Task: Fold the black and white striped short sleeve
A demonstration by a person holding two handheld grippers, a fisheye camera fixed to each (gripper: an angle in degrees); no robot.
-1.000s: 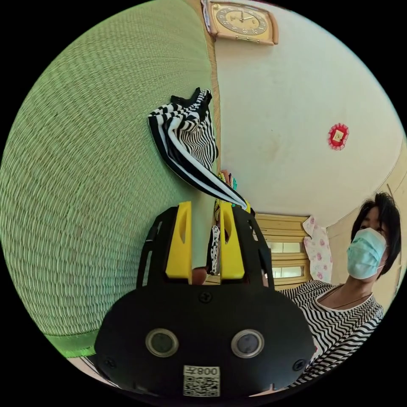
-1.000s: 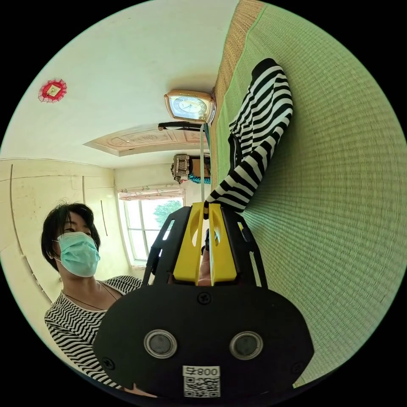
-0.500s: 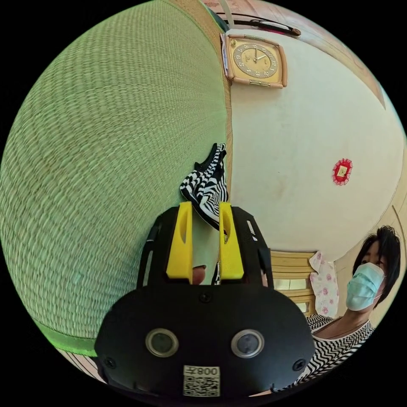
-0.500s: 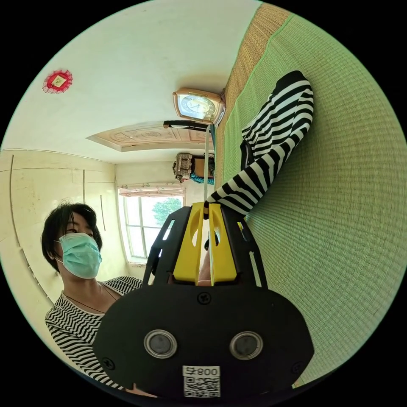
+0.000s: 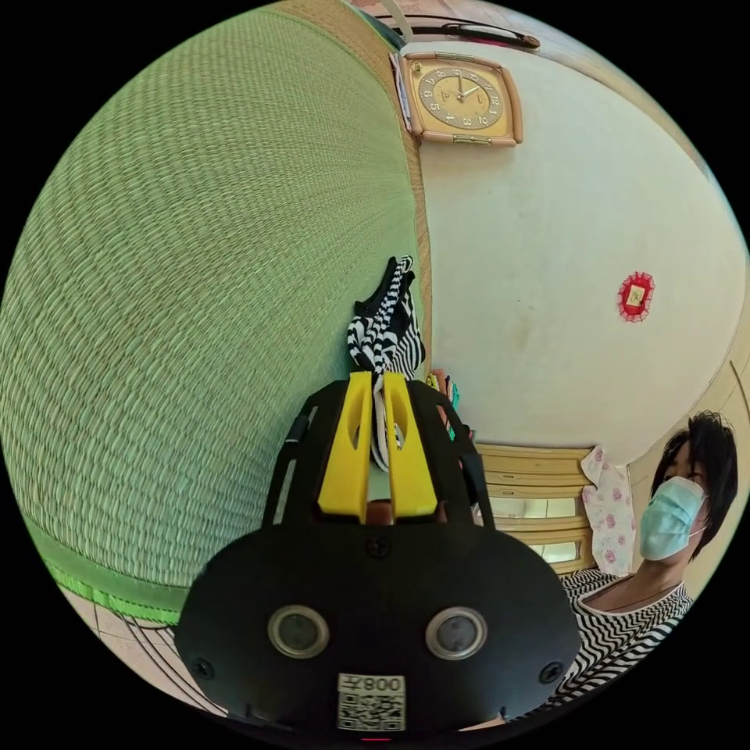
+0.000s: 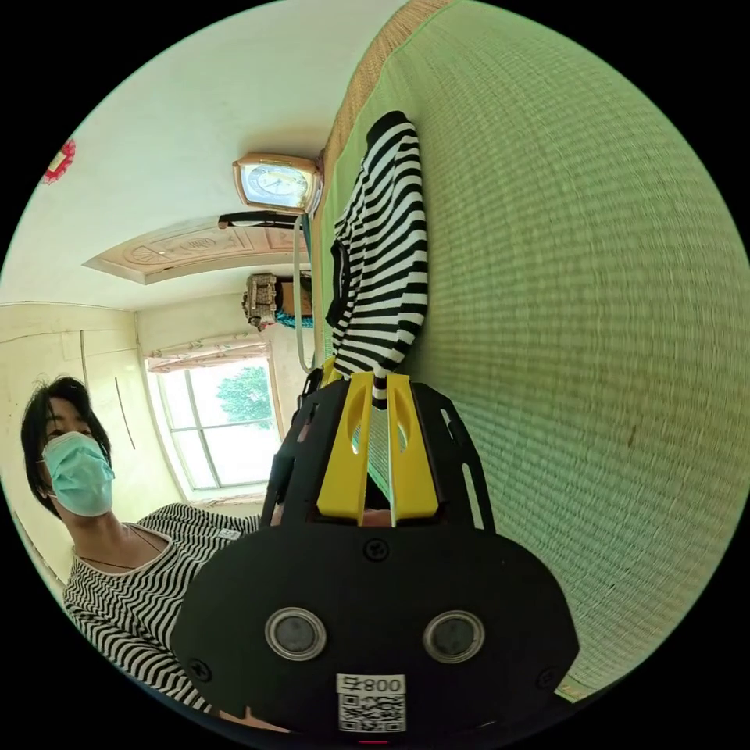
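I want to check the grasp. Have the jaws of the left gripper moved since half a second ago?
Yes. The left gripper has closed: its jaws, apart before against its own black body, now pinch the striped shirt.

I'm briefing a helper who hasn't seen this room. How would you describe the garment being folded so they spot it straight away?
Start at the big green woven straw mat. Against it lies a bunched black and white striped short-sleeved shirt, near the mat's tan edge beside the cream wall with the square gold-framed clock. It is the only loose cloth on the mat, pinched by the yellow tongs of the right gripper and the left gripper.
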